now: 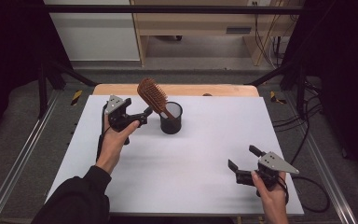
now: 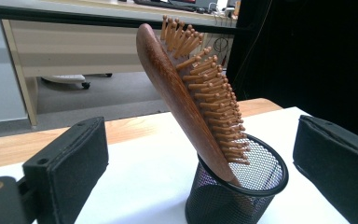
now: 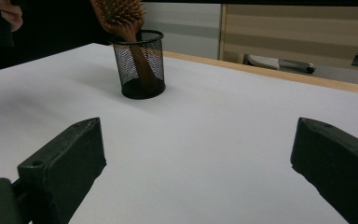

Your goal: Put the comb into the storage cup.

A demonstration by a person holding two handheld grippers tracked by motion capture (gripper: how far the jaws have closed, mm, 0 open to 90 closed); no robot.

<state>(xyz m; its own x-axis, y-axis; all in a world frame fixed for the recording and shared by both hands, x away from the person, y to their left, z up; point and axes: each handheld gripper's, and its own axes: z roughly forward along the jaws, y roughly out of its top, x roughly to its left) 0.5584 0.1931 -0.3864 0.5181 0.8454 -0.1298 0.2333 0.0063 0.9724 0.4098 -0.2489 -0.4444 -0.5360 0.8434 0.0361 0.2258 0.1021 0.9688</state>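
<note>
Wooden hairbrush (image 1: 151,95) handle hidden inside mesh cup (image 1: 171,118).

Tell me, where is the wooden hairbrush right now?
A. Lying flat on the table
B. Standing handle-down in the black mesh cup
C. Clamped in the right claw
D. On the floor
B: the hairbrush leans handle-down inside the black mesh cup, with both claws open and apart from it.

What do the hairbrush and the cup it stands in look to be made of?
The hairbrush looks like wood: a smooth, reddish-brown back with a slight sheen, and lighter pins with rounded tips, probably wood or bamboo. The cup looks like black metal wire mesh under a solid rolled rim; light passes through its wall and the handle shows through it. A painted or coated finish seems likely.
</note>
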